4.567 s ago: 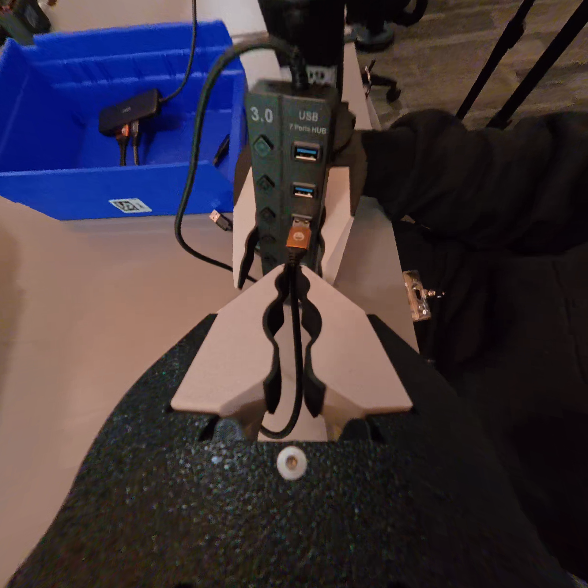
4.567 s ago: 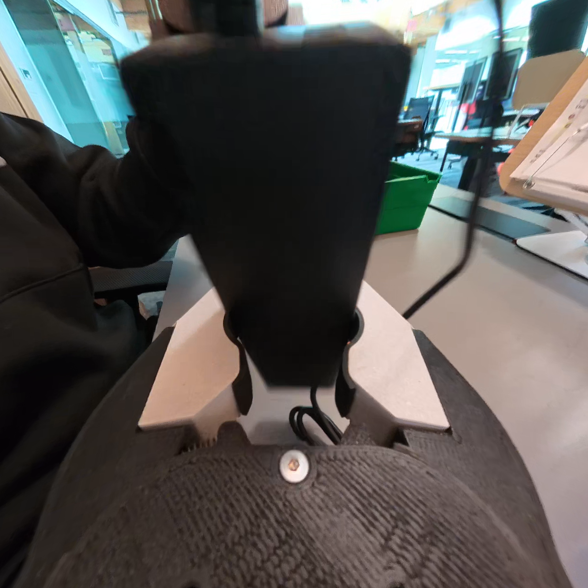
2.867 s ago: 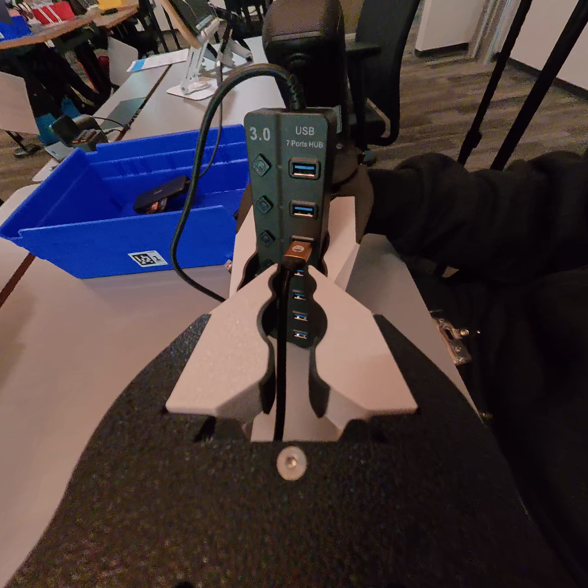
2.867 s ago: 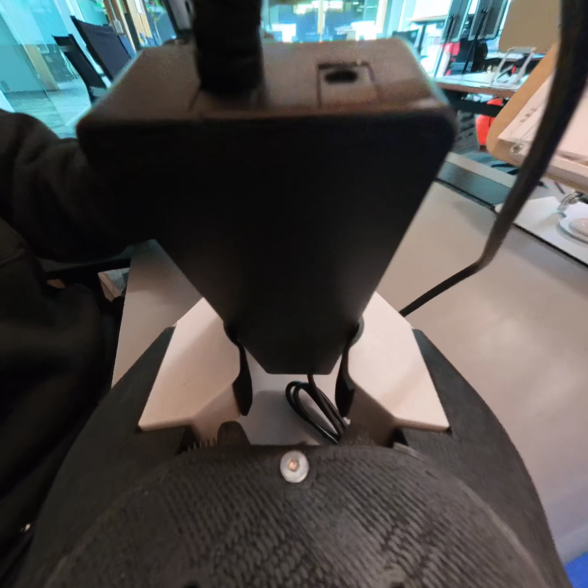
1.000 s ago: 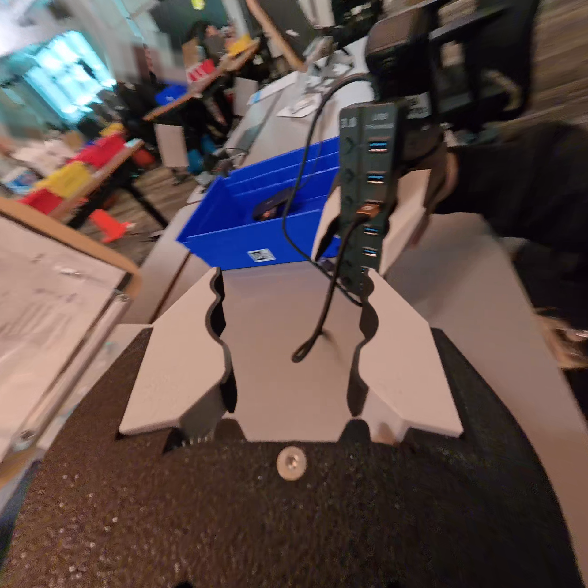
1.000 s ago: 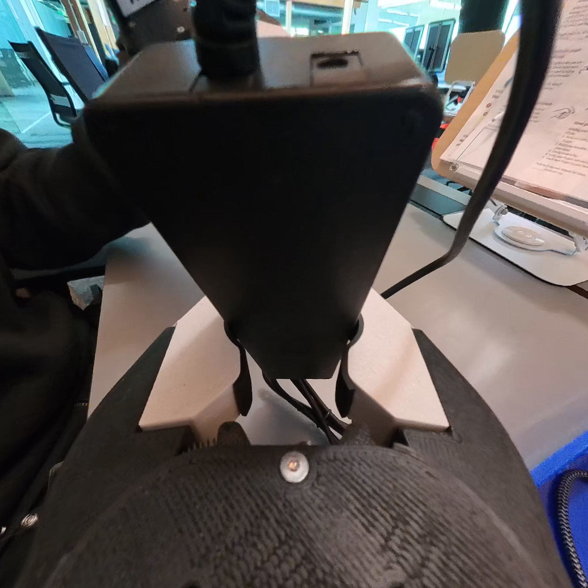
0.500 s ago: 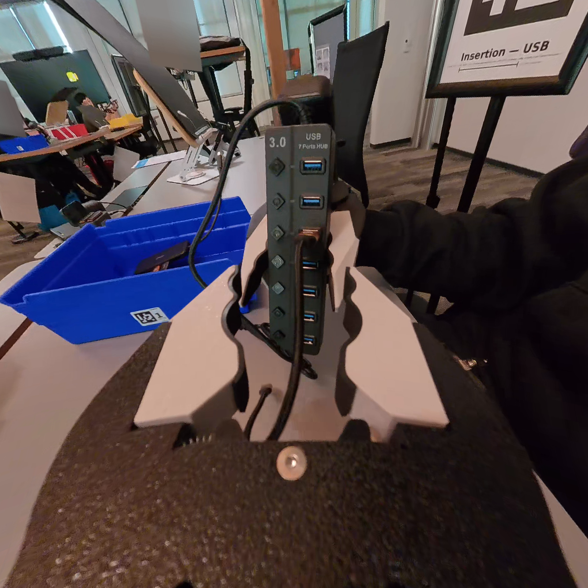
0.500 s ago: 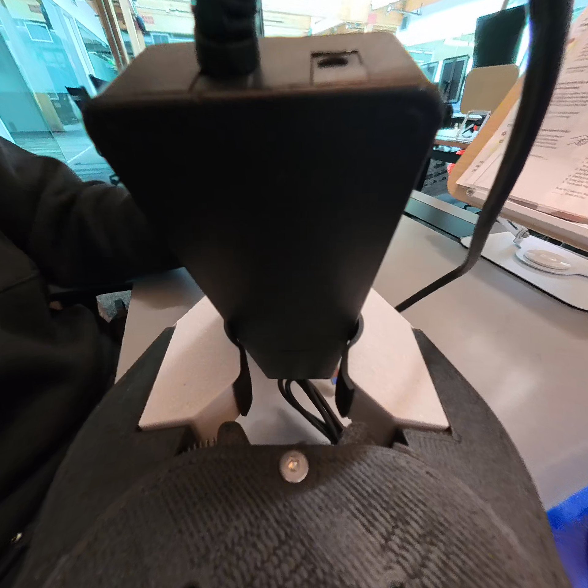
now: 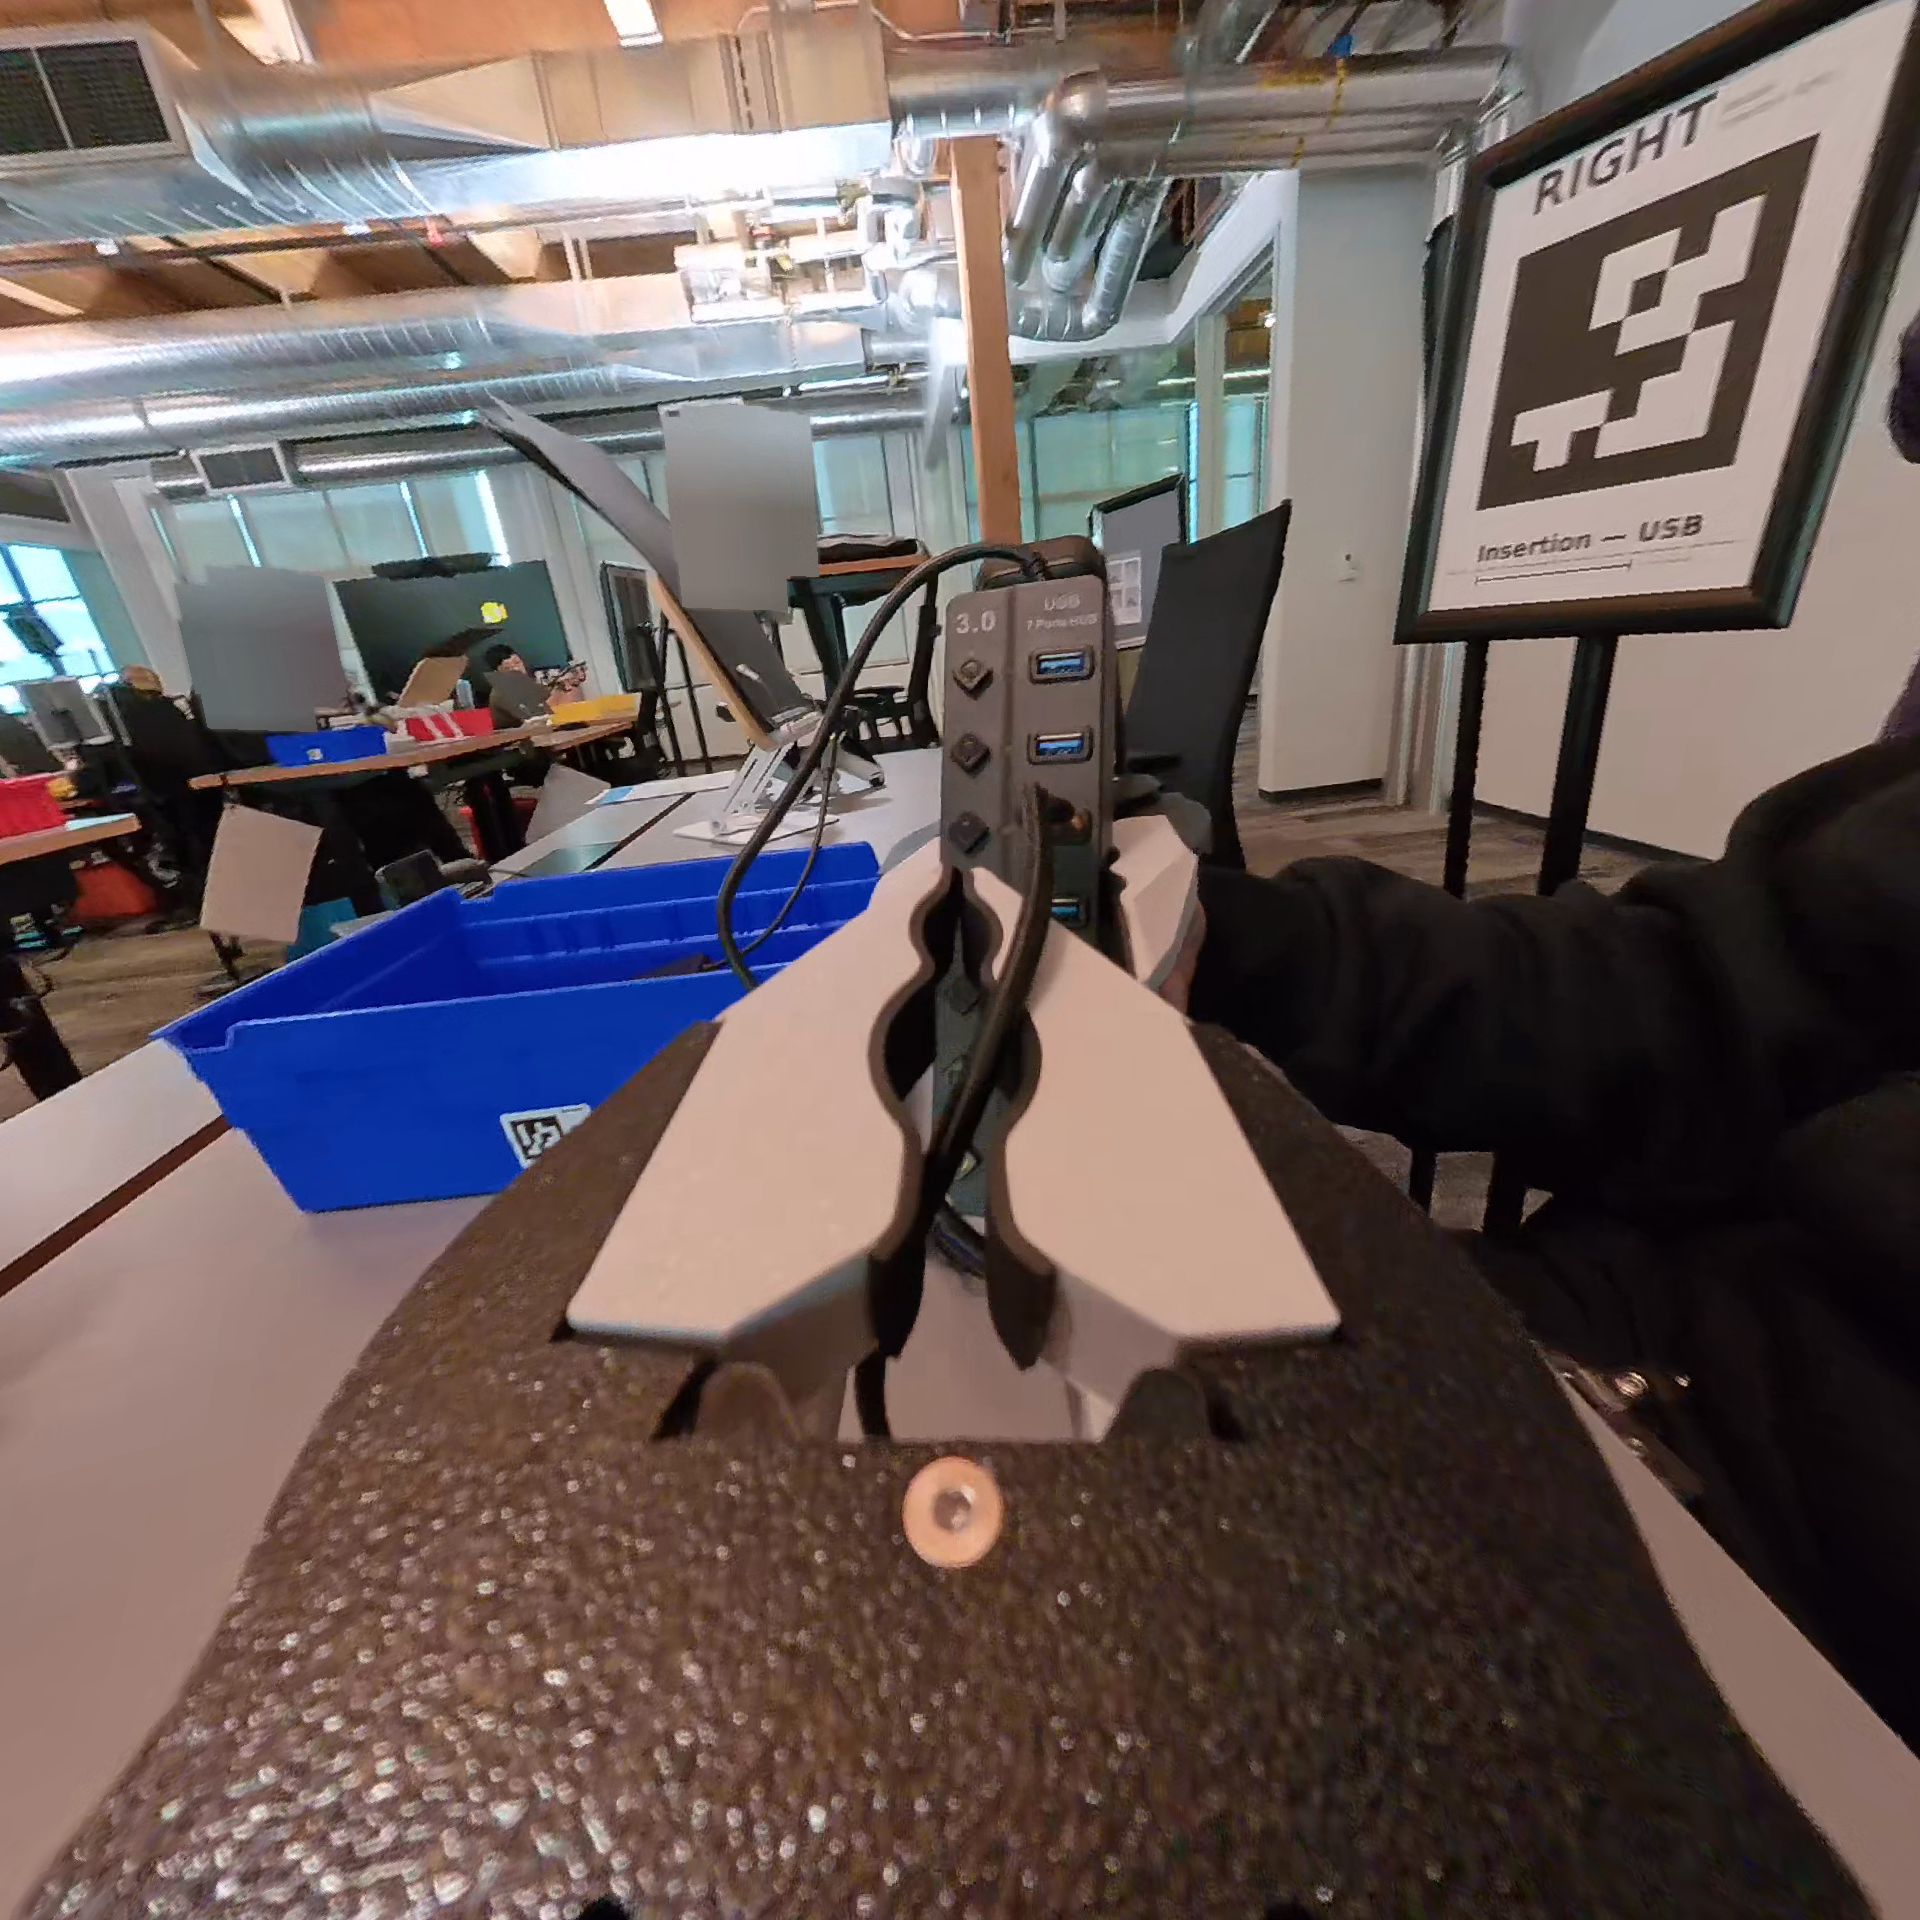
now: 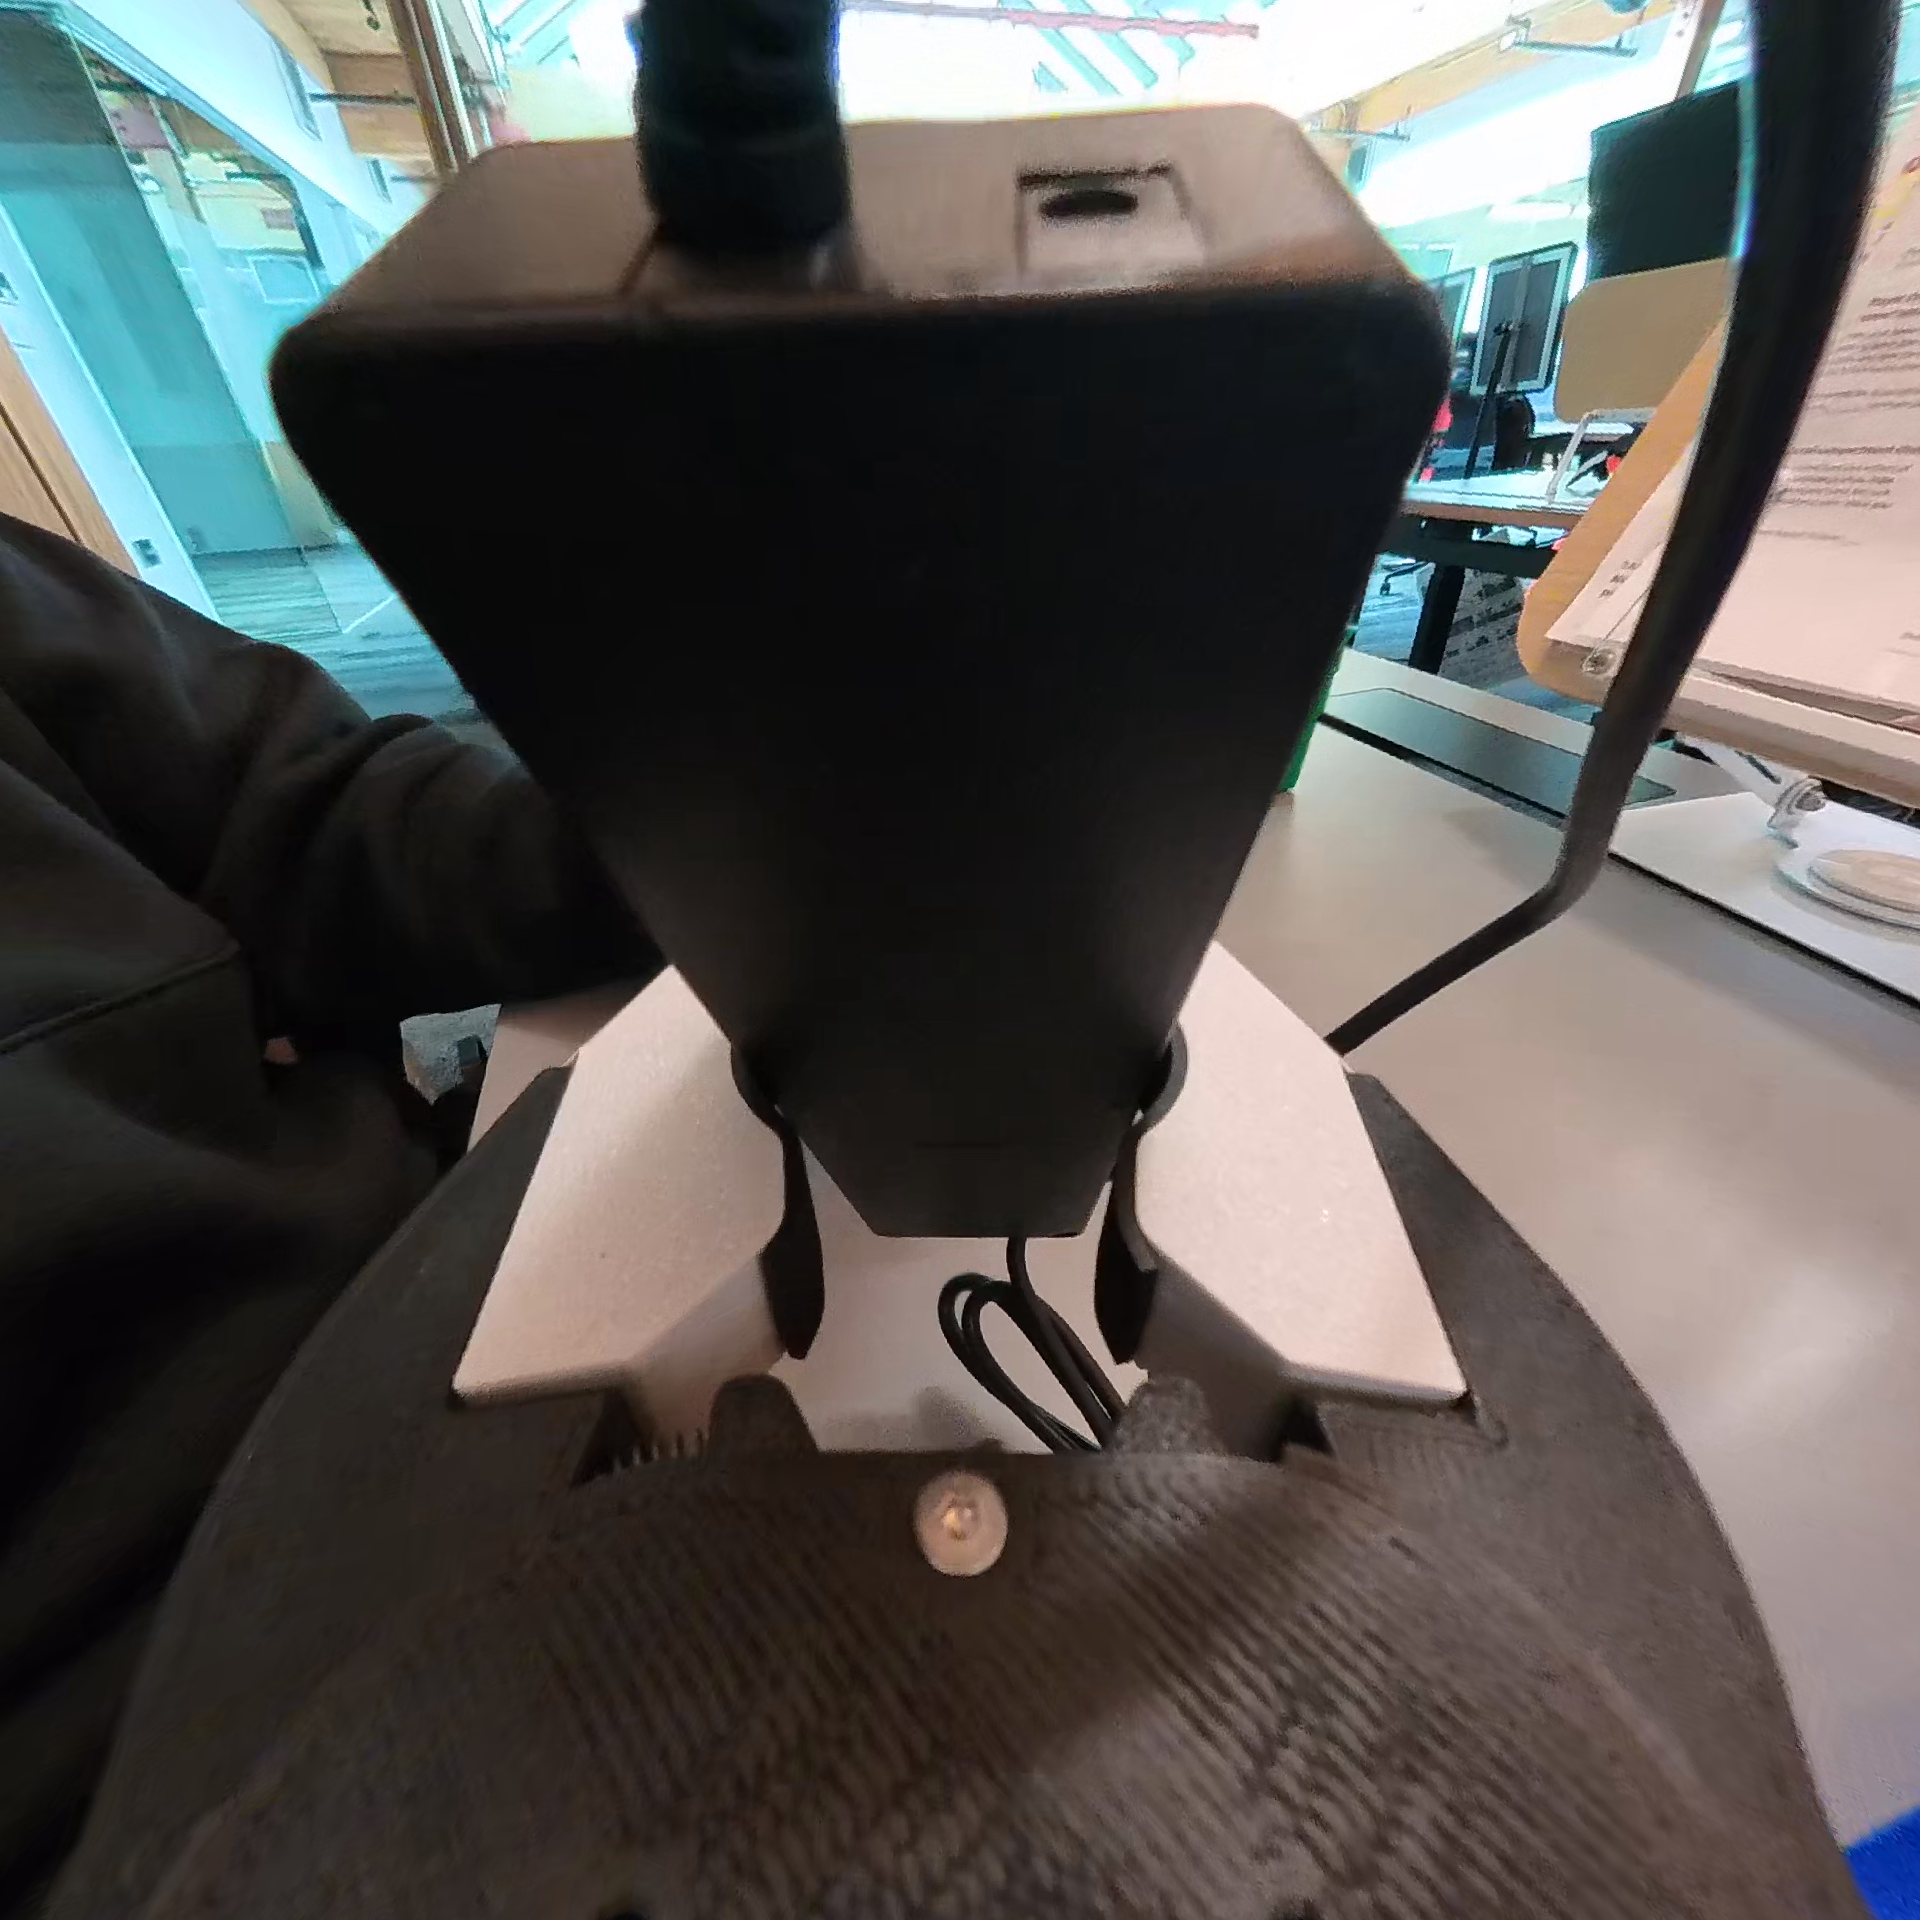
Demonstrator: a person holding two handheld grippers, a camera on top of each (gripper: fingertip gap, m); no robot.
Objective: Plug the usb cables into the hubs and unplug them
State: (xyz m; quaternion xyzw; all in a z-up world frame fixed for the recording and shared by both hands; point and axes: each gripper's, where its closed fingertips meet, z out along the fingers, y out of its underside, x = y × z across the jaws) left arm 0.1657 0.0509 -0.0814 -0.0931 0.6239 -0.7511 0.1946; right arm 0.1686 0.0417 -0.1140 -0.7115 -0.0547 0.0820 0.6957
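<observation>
Right gripper (image 10: 956, 1174) clamps upright 7-port USB hub (image 9: 1023, 727) above counter (image 9: 187, 1382); USB cable (image 9: 1013, 997) seated in third port; left gripper (image 9: 961, 1049) closed on it; unplugging left.

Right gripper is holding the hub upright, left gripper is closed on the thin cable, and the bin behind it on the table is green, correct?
Not quite: the bin is blue, as the left wrist view shows. The rest holds: the right gripper grips the upright hub, and the left gripper is closed on the thin cable.
</observation>
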